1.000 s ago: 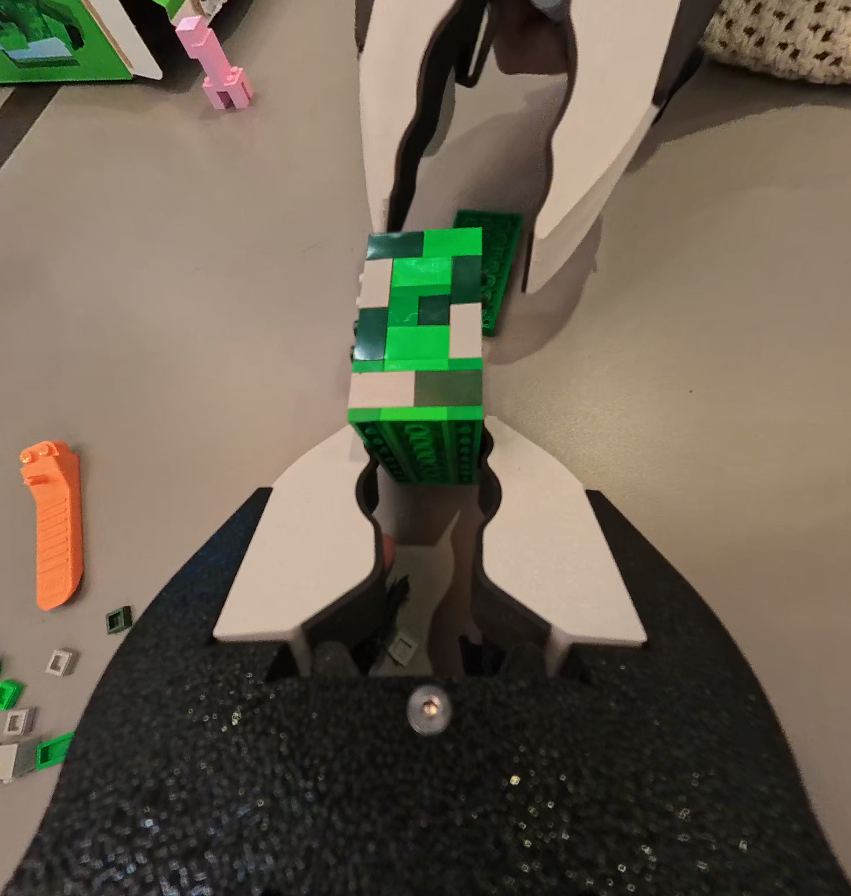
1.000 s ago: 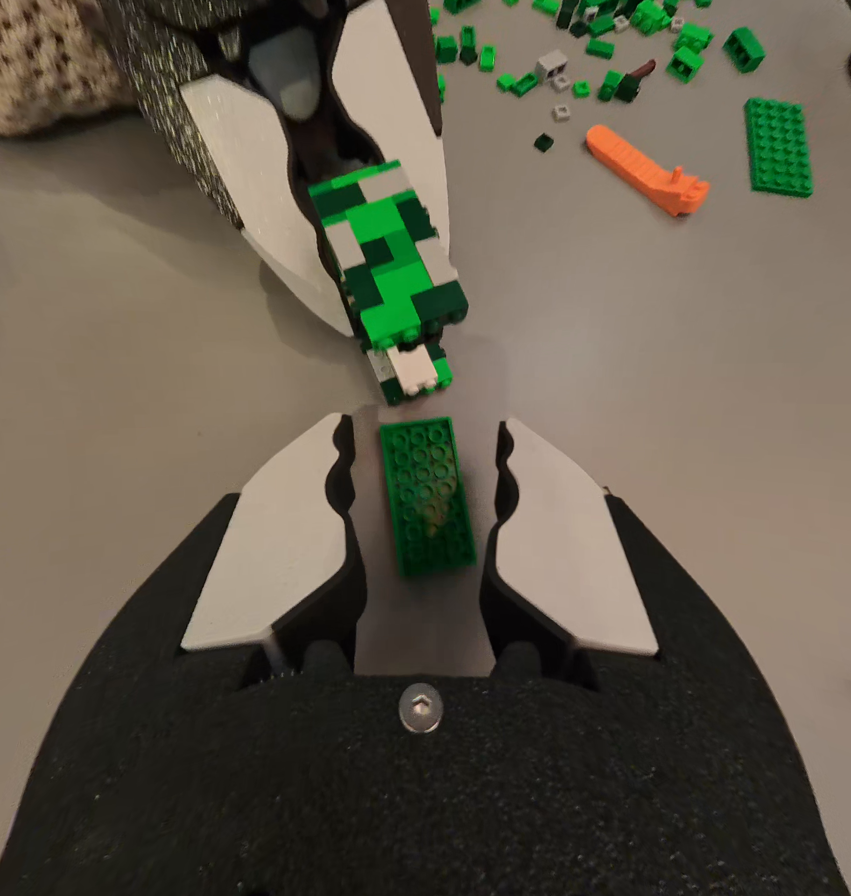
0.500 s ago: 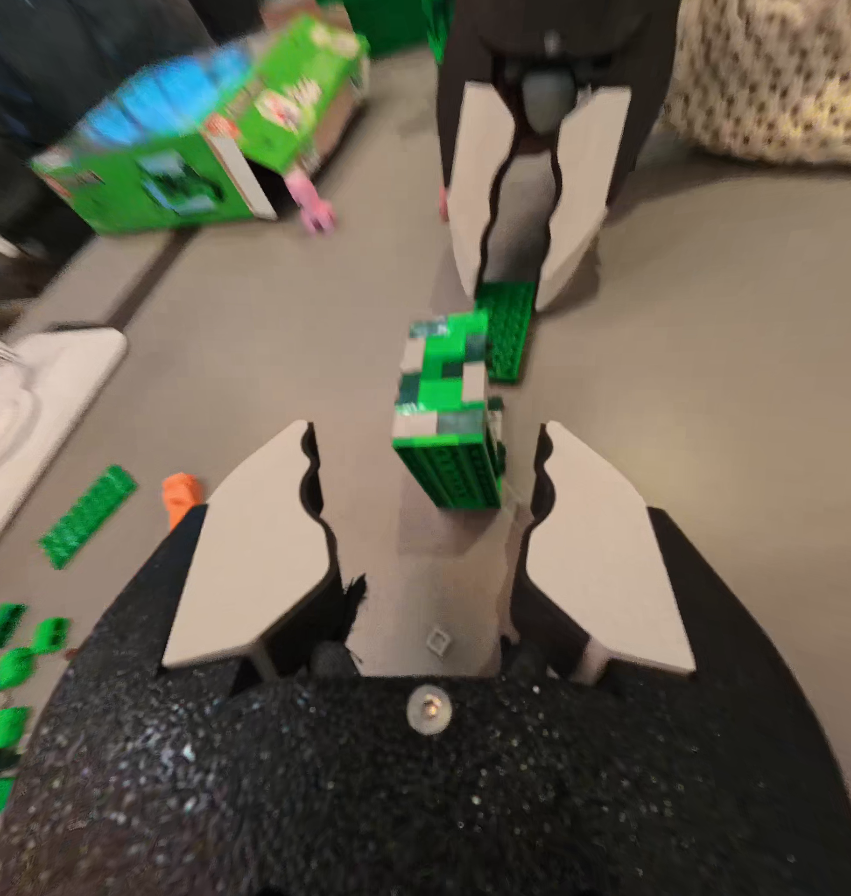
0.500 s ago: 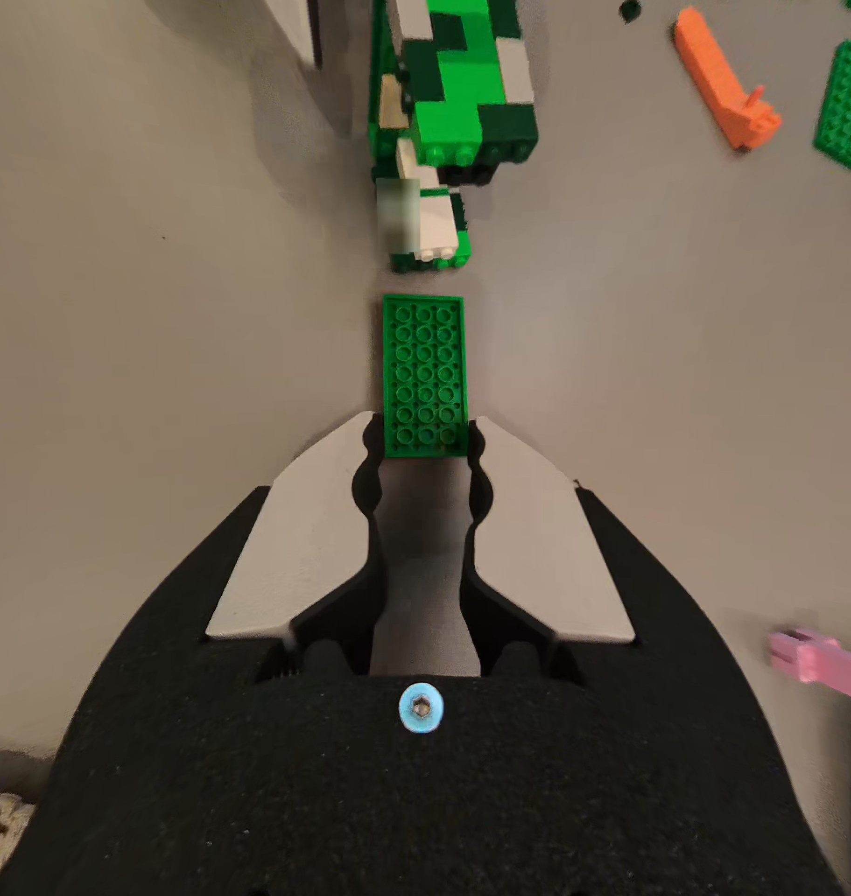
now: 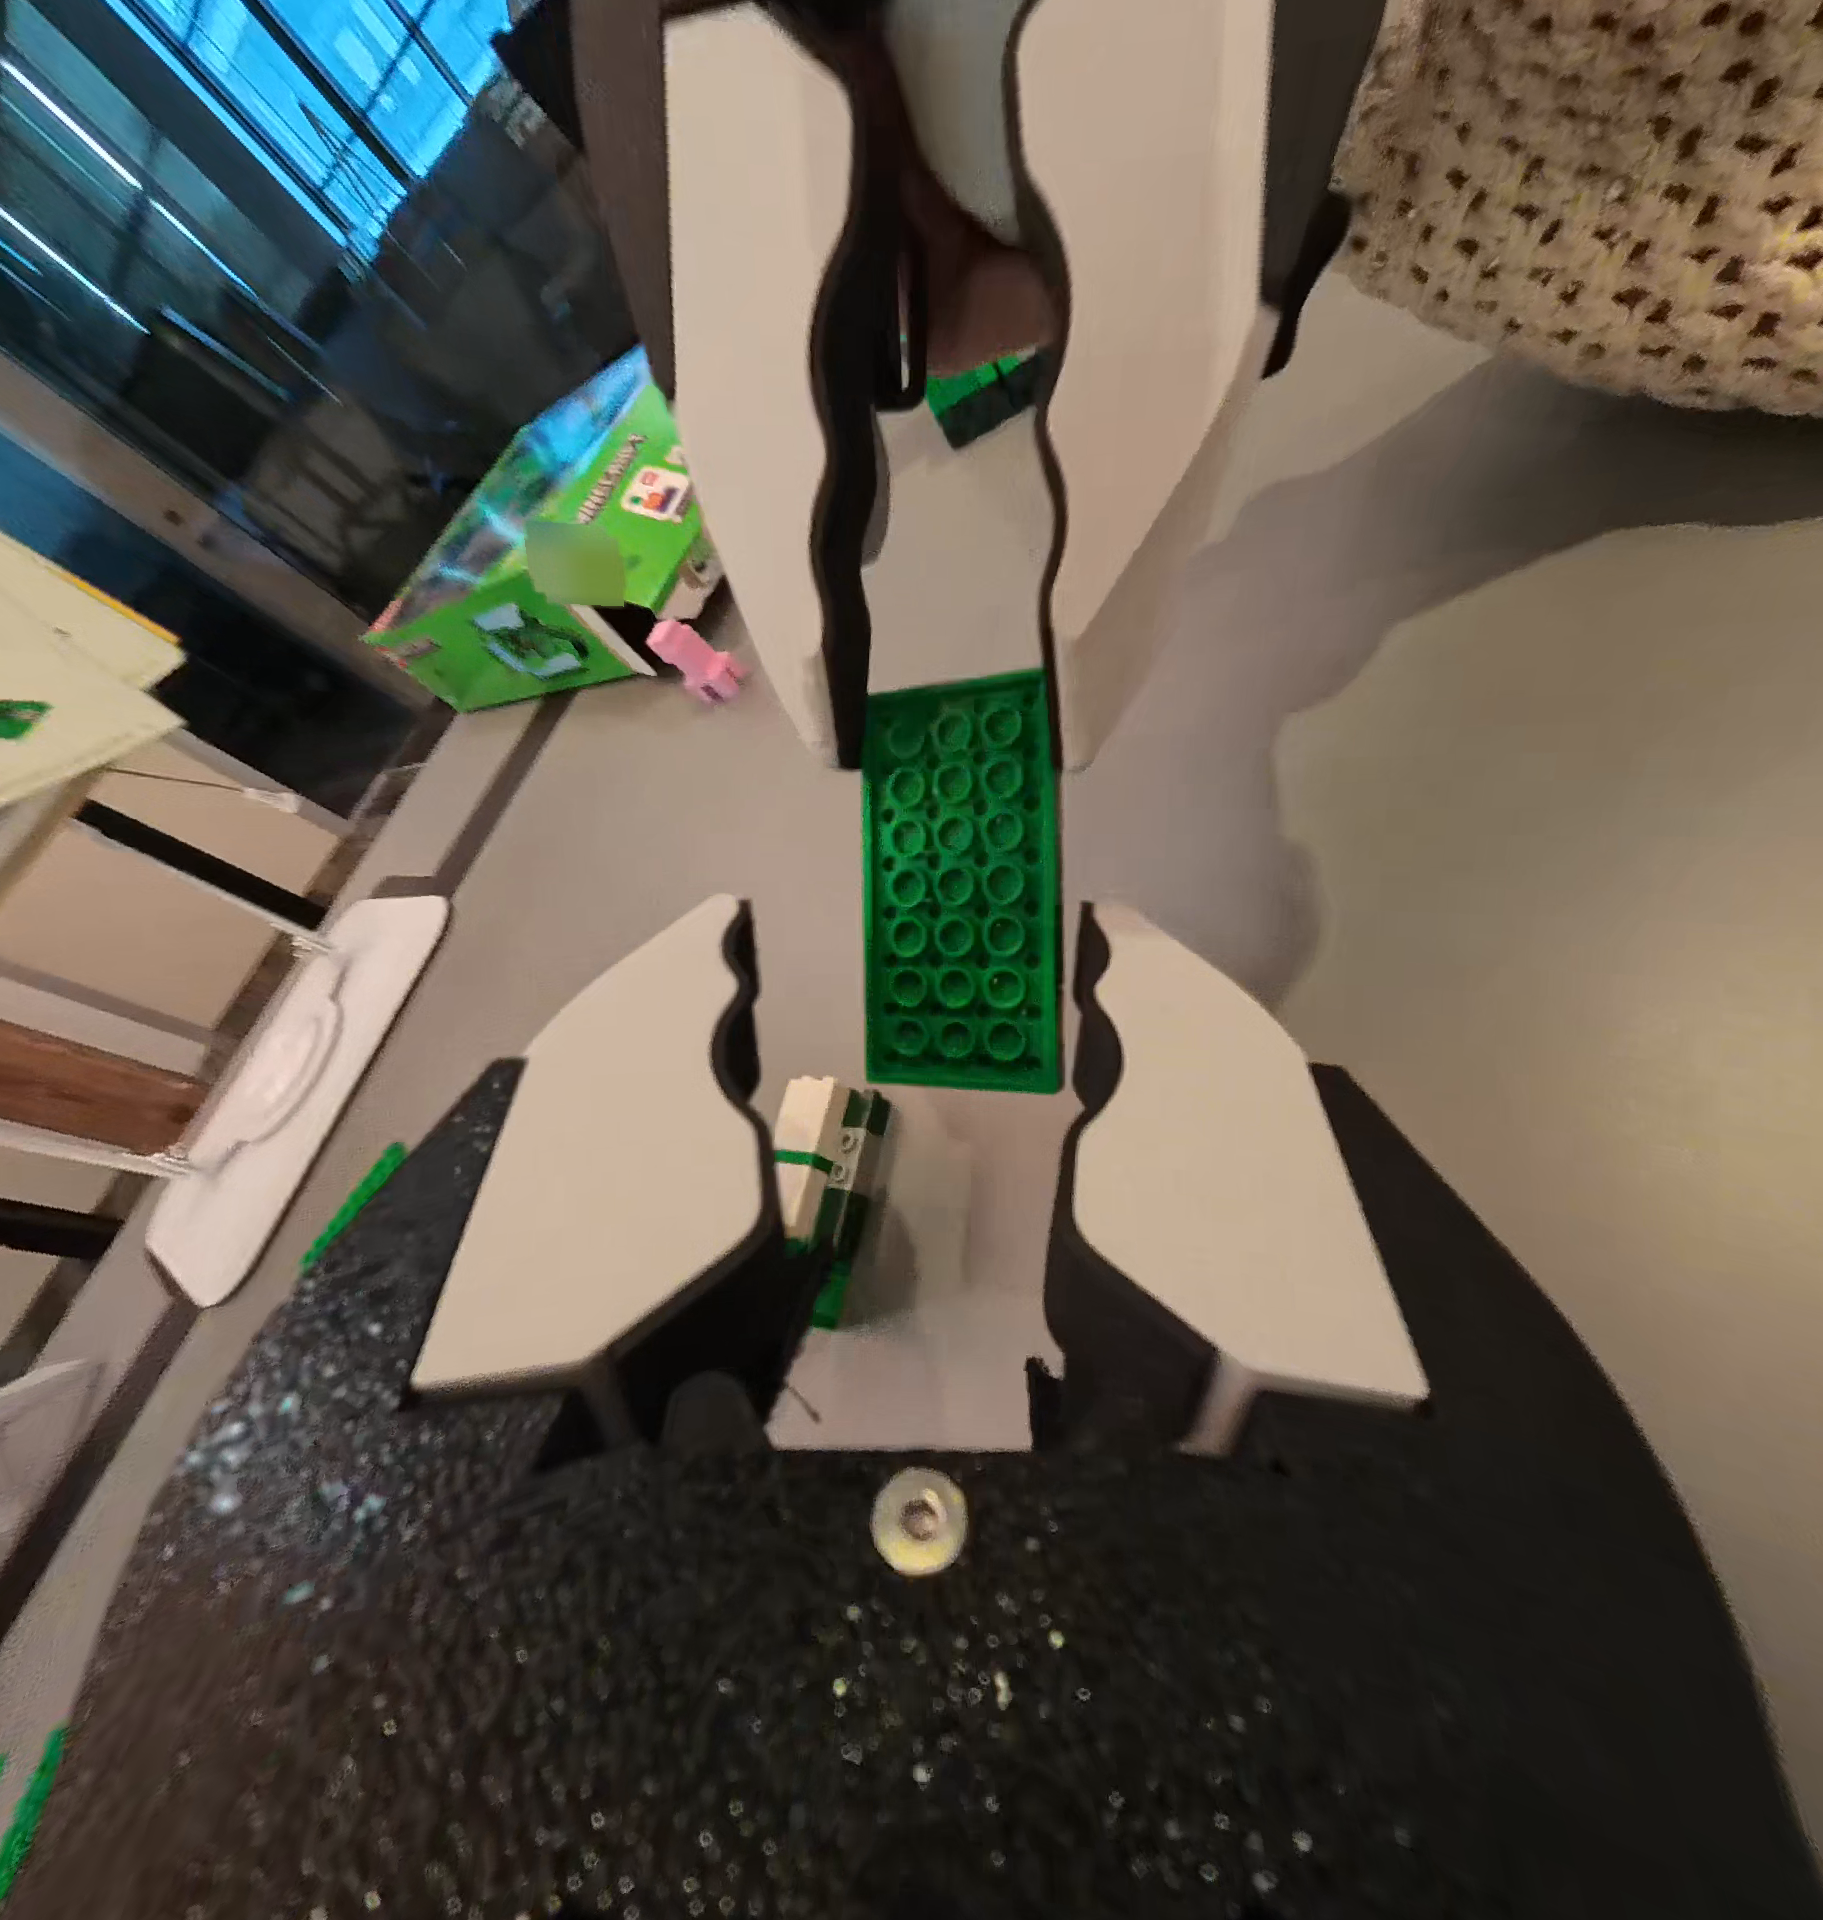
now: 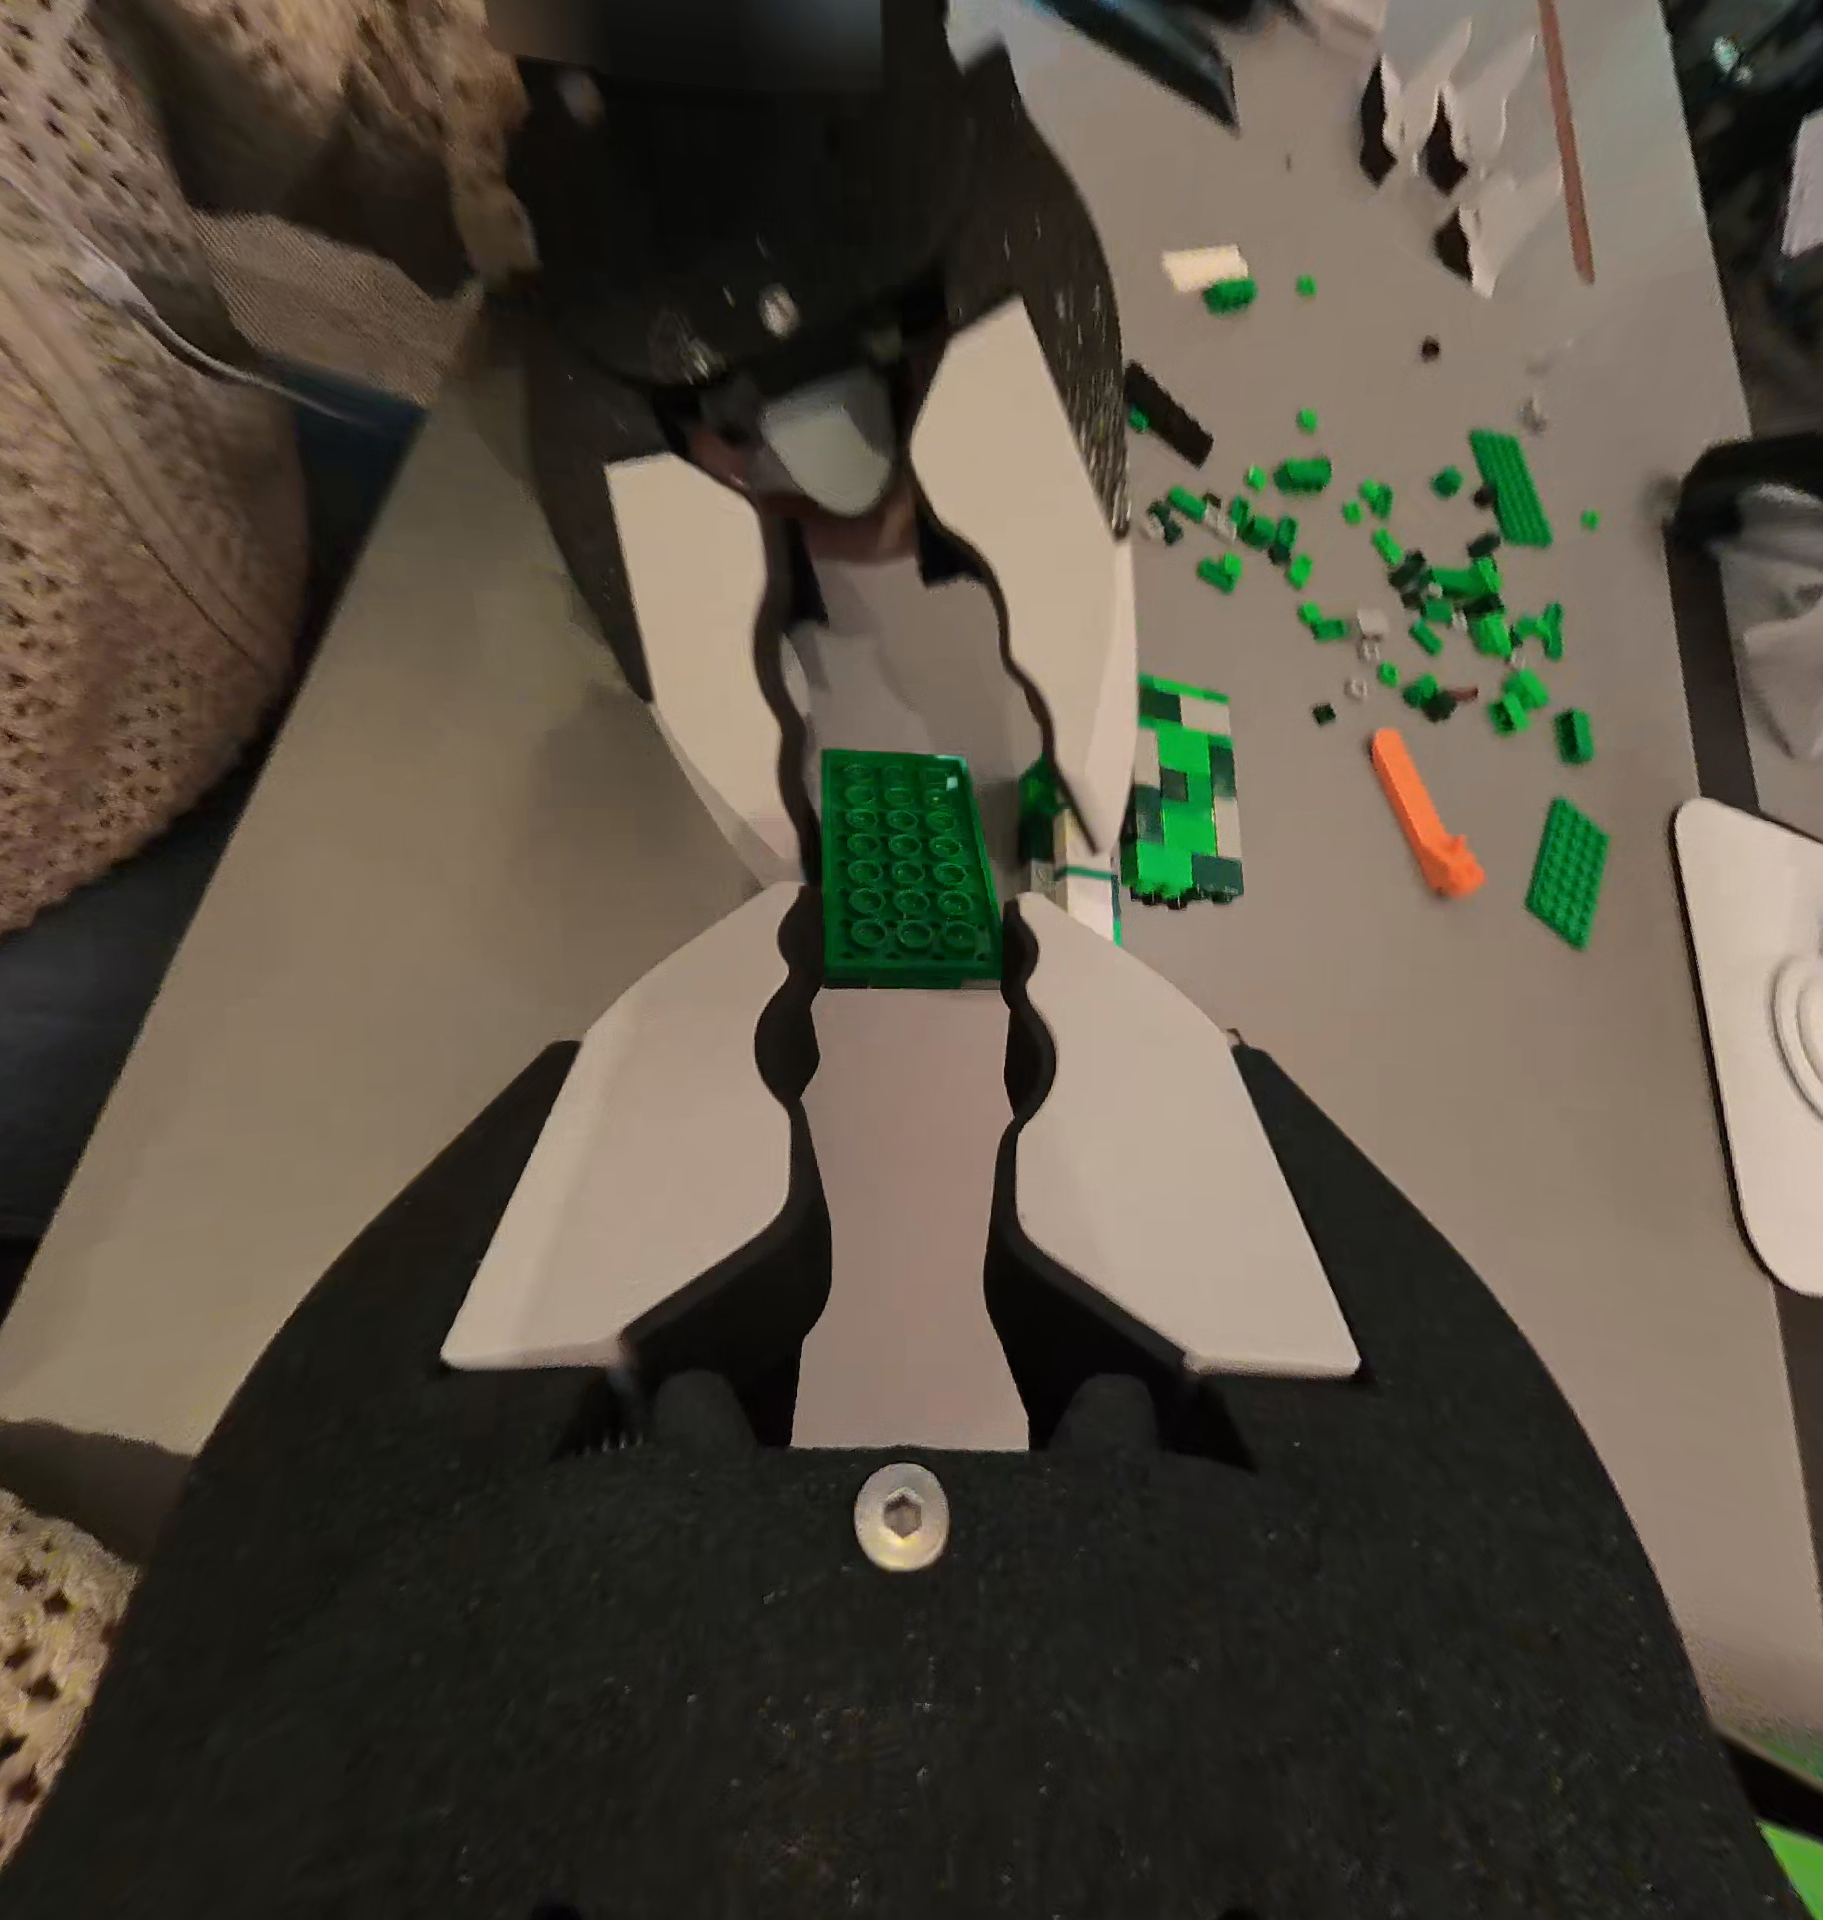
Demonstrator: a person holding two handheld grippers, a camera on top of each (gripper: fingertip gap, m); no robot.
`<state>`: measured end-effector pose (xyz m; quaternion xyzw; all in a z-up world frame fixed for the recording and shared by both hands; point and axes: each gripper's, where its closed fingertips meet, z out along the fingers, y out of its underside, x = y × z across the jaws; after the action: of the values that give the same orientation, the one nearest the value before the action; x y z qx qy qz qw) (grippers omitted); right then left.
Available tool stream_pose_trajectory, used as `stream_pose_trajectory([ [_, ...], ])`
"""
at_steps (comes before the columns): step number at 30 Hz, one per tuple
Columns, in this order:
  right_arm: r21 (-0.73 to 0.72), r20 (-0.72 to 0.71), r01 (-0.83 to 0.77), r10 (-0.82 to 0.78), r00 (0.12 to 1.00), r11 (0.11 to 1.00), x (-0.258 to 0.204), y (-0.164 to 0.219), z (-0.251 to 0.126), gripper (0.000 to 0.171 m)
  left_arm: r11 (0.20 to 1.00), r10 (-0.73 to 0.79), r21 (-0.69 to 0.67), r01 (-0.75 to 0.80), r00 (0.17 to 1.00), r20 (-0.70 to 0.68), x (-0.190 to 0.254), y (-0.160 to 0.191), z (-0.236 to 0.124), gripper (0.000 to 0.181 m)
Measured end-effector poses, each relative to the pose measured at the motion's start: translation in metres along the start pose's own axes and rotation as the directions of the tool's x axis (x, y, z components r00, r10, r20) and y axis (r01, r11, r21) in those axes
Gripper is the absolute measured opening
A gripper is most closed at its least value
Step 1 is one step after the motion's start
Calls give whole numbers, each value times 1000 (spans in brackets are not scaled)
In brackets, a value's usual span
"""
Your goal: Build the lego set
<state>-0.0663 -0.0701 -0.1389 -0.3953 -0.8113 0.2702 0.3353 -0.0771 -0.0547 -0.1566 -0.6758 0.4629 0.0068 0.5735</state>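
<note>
While the right gripper (image 6: 902, 914) pinches one end of the green plate (image 6: 905, 868) and lifts it off the grey surface (image 6: 1354, 1091), the left gripper (image 5: 917, 935) gapes wide and empty around the other end. The green-and-white lego build (image 6: 1182, 795) lies just beside them.

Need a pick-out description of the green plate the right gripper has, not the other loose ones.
On the grey table, find the two grippers facing tip to tip. The green studded plate is pinched at its near end by the right gripper, its far end reaching between the open left gripper. Unlike the loose green plate beside the orange brick separator, it is the only plate gripped.
</note>
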Motion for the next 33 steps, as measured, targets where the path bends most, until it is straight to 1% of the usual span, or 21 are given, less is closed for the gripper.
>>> stream_pose_trajectory([
  [2,53,5,-1,1,1000,999,0,-8,-2,32,1000,-12,21,12,999,-32,3,0,0,45],
  [3,72,0,1,-1,1000,997,1,-10,-2,32,999,-18,42,20,999,-45,5,-2,0,36],
  [5,138,-19,-4,7,1000,990,6,-17,-6,32,994,-48,93,50,999,-21,0,-6,0,35],
  [8,284,-59,-35,54,997,958,19,-32,-12,50,953,-181,250,168,983,27,-20,-22,-9,35],
  [10,377,-22,-86,101,995,922,21,-43,-12,50,902,-261,357,244,965,0,-28,-33,-18,35],
  [11,406,-23,-103,122,992,908,24,-47,-11,47,885,-281,383,265,960,-16,-30,-36,-21,35],
  [13,452,-1,-130,147,989,883,25,-52,-8,43,864,-279,427,265,960,-33,-29,-41,-26,35],
  [17,528,55,-180,178,982,830,24,-64,-9,44,874,-244,432,222,970,-6,-26,-43,-26,35],
  [21,552,82,-223,214,973,804,27,-63,-13,52,871,-253,440,221,967,14,-32,-41,-27,35],
  [24,569,116,-269,248,962,777,31,-62,-18,52,864,-263,449,228,965,16,-35,-40,-28,35],
  [28,602,187,-322,263,947,731,28,-68,-21,45,859,-260,462,221,965,21,-35,-41,-28,35],
  [30,613,194,-318,253,948,723,27,-69,-21,33,853,-269,468,231,963,15,-35,-41,-29,35],
  [33,612,202,-320,249,947,723,26,-69,-20,32,851,-269,470,234,963,8,-34,-41,-28,35],
])
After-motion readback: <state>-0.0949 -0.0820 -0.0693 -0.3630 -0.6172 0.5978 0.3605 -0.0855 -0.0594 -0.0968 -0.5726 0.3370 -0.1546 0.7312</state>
